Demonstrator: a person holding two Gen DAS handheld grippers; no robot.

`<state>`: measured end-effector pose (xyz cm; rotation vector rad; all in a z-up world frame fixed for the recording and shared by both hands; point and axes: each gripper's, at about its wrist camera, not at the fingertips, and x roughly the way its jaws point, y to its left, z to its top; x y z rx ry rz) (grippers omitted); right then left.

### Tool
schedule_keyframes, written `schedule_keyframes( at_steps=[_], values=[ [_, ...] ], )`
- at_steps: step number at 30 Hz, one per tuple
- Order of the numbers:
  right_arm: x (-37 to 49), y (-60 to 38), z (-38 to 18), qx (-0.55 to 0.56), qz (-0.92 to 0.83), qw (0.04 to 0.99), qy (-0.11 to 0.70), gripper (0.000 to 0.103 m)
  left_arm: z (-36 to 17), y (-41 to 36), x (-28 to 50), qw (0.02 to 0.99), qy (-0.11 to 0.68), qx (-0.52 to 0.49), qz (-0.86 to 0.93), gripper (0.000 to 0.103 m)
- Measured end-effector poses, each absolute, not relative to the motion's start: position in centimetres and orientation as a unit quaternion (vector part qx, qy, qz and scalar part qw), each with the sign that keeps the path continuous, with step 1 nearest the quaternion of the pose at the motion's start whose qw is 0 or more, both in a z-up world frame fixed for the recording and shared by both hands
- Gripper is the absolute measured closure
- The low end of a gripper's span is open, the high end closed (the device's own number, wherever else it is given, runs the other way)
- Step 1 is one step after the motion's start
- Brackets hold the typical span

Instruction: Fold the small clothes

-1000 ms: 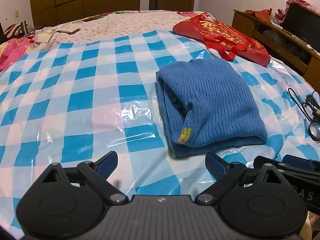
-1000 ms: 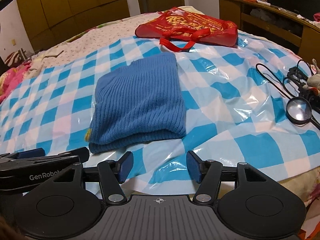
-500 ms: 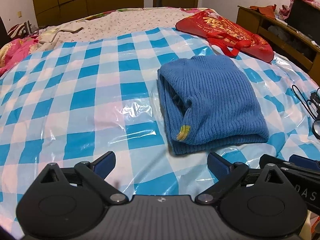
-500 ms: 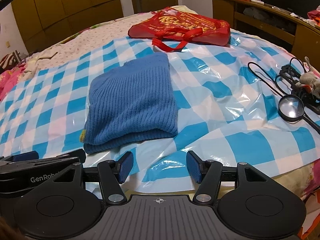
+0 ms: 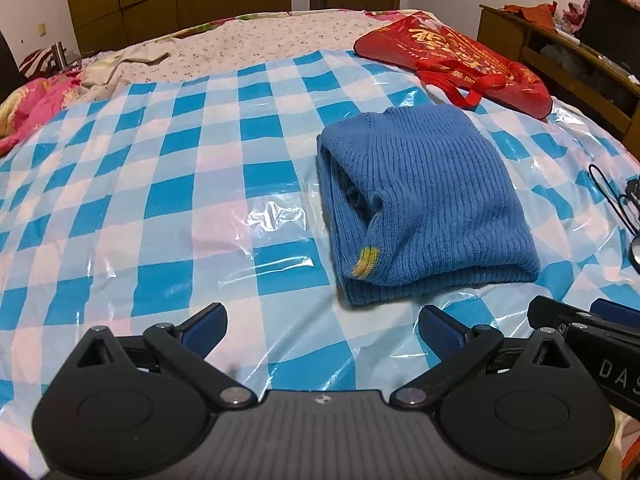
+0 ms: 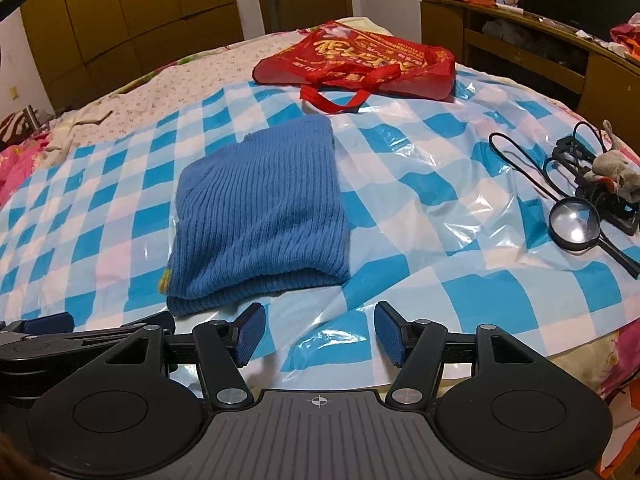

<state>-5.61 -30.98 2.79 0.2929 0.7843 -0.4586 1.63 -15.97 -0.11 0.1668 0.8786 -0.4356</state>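
Note:
A blue ribbed knit sweater (image 5: 424, 204) lies folded into a compact rectangle on the blue-and-white checked plastic sheet (image 5: 168, 184) over the bed; it also shows in the right wrist view (image 6: 260, 212). A small yellow stripe (image 5: 366, 261) shows at its near left corner. My left gripper (image 5: 322, 326) is open and empty, hovering near the sheet in front of the sweater. My right gripper (image 6: 318, 332) is open and empty, in front of the sweater's near right corner. The two grippers are side by side; each shows at the other view's edge.
A red tote bag (image 6: 356, 62) lies behind the sweater. A magnifying glass (image 6: 574, 224), black cords (image 6: 520, 160) and a small plush toy (image 6: 616, 168) lie at the right. A wooden desk (image 6: 520, 44) stands right of the bed. Pink bedding (image 5: 36, 108) is at far left.
Both grippers have pulled back and risen slightly from the folded sweater, which now looks a little farther away. The sweater has not moved. Both stay open.

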Motion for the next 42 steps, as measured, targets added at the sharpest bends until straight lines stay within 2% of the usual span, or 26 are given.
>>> schedule_keyframes(
  at_steps=[21,42],
  values=[
    [-6.16,-30.78,2.41,0.135,-0.226,0.887,0.380,0.040,-0.94,-15.72,1.78,0.870,0.441,0.073,-0.210,0.000],
    [-6.18,-30.82,2.12,0.133,-0.228,0.884,0.385,0.039,-0.46,-15.90,1.09,0.878,0.425,0.092,-0.202,0.000]
  ],
)
